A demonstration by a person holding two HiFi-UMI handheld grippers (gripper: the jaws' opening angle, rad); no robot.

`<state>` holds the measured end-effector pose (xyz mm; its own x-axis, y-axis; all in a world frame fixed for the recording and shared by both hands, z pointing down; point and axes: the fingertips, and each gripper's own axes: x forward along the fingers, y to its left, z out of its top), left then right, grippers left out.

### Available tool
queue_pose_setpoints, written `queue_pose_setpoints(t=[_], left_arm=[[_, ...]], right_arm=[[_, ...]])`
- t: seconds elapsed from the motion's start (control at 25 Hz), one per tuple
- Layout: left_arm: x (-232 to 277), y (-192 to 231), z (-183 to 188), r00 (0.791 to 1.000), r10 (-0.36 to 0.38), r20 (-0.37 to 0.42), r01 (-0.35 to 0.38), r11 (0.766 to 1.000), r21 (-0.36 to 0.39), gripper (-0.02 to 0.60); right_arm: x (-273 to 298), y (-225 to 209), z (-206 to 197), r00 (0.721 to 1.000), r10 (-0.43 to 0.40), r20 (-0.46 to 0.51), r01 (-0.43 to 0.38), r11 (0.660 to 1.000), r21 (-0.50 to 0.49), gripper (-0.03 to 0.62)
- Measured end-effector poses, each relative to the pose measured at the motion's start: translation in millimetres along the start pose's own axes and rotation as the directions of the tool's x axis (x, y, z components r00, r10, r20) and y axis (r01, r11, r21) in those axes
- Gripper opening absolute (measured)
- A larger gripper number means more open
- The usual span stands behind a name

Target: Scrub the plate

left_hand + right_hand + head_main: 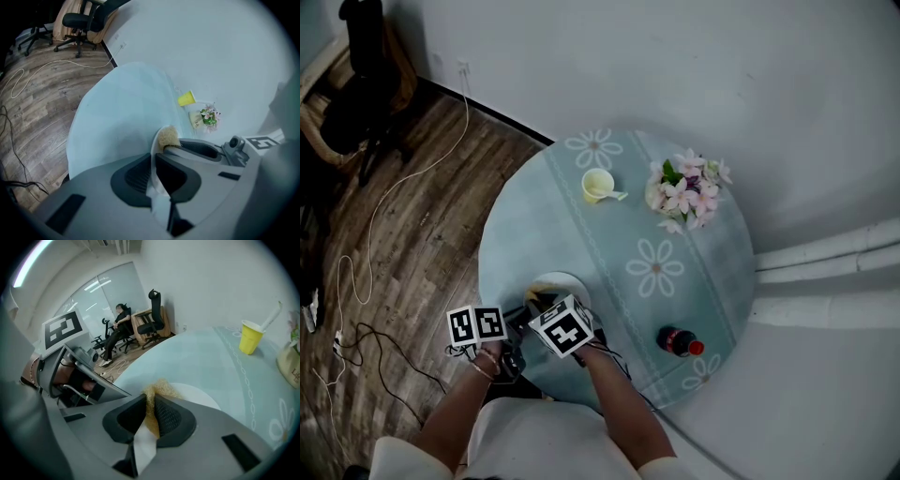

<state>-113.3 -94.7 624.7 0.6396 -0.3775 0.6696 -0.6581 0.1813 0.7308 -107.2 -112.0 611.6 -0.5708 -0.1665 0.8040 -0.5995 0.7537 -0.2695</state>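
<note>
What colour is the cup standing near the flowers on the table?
The cup is yellow, clearest in the right gripper view.

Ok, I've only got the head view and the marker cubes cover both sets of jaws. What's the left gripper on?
Observer: The left gripper is shut on the rim of the plate, which runs edge-on between its jaws.
Operator: And the right?
Observer: The right gripper is shut on a yellowish scrubber, its free end lying against the plate's face.
Operator: Anyone nearby that I can't see?
Observer: The right gripper view shows a seated person far across the room, well away from the table.
</note>
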Motion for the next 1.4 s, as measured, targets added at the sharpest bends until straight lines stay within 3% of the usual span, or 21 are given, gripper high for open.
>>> queue_pose_setpoints(t=[0.2, 0.4, 0.76, 0.96, 1.16, 1.4], left_arm=[[-0.3, 0.8, -0.3, 1.0, -0.029, -0.009, 0.029, 0.999, -0.025, 0.037], [-0.9, 0.4, -0.3, 1.0, -0.026, -0.013, 0.026, 1.0, -0.005, 0.035], [-0.2, 1.2, 0.4, 0.999, -0.04, -0.01, 0.039, 0.999, -0.034, 0.035], [-0.6, 1.1, 0.3, 1.0, -0.031, -0.007, 0.03, 0.999, -0.035, 0.035], [0.0, 0.9, -0.4, 1.0, -0.013, -0.008, 0.012, 1.0, -0.029, 0.037], [-0.1, 1.2, -0.2, 1.0, -0.006, 0.004, 0.006, 1.0, -0.024, 0.037]], right_arm=[[-2.5, 5.0, -8.1, 1.0, 0.006, -0.026, -0.006, 1.0, -0.008, 0.06], [-5.3, 9.2, -17.0, 0.998, -0.009, -0.055, 0.007, 1.0, -0.028, 0.06], [-8.8, 20.3, -33.4, 0.991, -0.074, -0.115, 0.06, 0.99, -0.126, 0.06], [-13.8, 39.1, -44.3, 0.989, -0.021, -0.145, -0.01, 0.978, -0.207, 0.06], [-13.9, 49.9, -46.2, 0.989, -0.018, -0.149, -0.02, 0.967, -0.253, 0.06], [-15.1, 52.2, -47.8, 0.991, -0.026, -0.13, -0.003, 0.977, -0.214, 0.06]])
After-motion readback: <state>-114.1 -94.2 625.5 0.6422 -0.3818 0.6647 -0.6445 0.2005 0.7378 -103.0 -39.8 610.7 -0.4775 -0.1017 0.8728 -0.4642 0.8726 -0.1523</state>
